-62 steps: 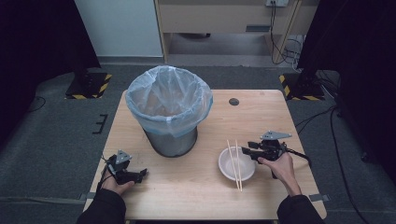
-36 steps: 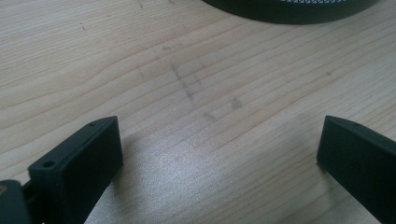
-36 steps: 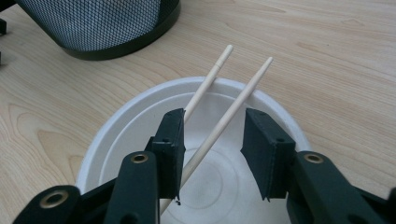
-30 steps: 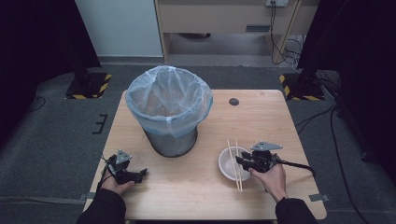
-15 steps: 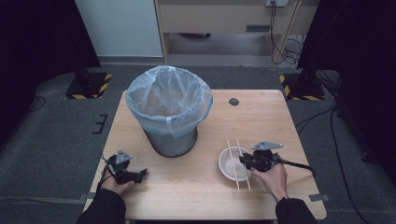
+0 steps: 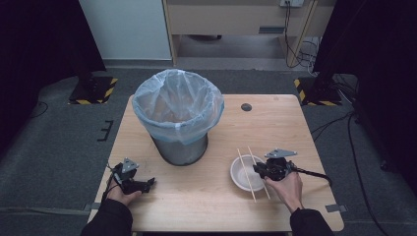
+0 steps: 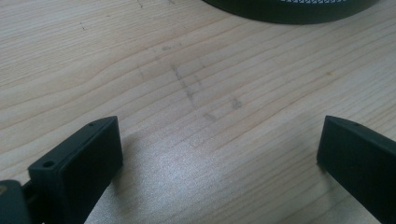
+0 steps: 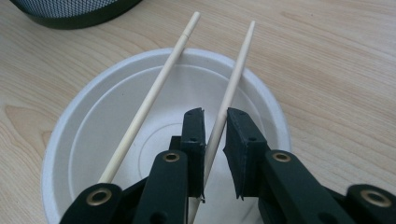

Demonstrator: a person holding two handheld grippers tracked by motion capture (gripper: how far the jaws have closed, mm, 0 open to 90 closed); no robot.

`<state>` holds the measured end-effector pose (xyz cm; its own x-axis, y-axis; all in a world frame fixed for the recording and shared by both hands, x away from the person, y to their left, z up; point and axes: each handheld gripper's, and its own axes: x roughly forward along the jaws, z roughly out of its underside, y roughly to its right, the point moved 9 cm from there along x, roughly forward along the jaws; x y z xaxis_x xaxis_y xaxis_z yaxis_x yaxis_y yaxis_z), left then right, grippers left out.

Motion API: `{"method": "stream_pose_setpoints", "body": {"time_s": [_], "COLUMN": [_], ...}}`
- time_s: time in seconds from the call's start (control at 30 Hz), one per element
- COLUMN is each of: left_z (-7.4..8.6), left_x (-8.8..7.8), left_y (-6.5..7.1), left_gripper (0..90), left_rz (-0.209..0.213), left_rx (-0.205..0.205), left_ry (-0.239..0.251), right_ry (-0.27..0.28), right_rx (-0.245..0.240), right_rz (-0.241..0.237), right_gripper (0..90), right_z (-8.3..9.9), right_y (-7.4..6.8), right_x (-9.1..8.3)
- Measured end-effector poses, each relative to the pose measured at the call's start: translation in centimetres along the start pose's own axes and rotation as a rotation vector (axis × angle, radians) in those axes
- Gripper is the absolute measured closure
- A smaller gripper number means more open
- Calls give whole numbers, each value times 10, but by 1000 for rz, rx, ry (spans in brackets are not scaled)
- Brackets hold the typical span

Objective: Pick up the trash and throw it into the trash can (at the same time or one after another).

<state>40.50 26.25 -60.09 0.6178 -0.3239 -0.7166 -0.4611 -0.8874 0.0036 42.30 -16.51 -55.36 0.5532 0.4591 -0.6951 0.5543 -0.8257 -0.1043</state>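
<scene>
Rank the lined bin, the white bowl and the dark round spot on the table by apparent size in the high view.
1. lined bin, by far the largest.
2. white bowl, clearly smaller.
3. dark round spot, smallest; it lies farther from the camera, but the gap is too great to matter.

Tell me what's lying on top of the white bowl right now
Two wooden chopsticks lie across the white bowl's rim. The right tool has been closing its jaws around the right-hand one. Its lower end and part of the bowl's floor are covered by the tool.
</scene>
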Motion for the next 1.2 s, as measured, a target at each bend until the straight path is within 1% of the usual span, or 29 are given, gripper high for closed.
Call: {"method": "stream_pose_setpoints", "body": {"time_s": [0.23, 0.43, 0.57, 0.67, 0.87, 1.1, 1.2], "left_z": [0, 0, 0, 0, 0, 0, 0], "left_x": [0, 0, 0, 0, 0, 0, 0], "left_y": [0, 0, 0, 0, 0, 0, 0], "left_gripper": [0, 0, 0, 0, 0, 0, 0], "left_rz": [0, 0, 0, 0, 0, 0, 1], "left_rx": [0, 0, 0, 0, 0, 0, 1], "left_ry": [0, 0, 0, 0, 0, 0, 0], "right_ry": [-15, -16, -1, 27, 101, 217, 270], "right_rx": [1, 7, 17, 30, 75, 124, 126], "right_rz": [4, 3, -2, -11, -43, -73, -91], "right_gripper": [846, 857, 858, 858, 857, 857, 857], "right_z": [1, 1, -2, -6, -18, -36, -44], "right_y": [1, 1, 2, 3, 4, 11, 13], "right_x": [0, 0, -3, -6, -17, -34, -41]}}
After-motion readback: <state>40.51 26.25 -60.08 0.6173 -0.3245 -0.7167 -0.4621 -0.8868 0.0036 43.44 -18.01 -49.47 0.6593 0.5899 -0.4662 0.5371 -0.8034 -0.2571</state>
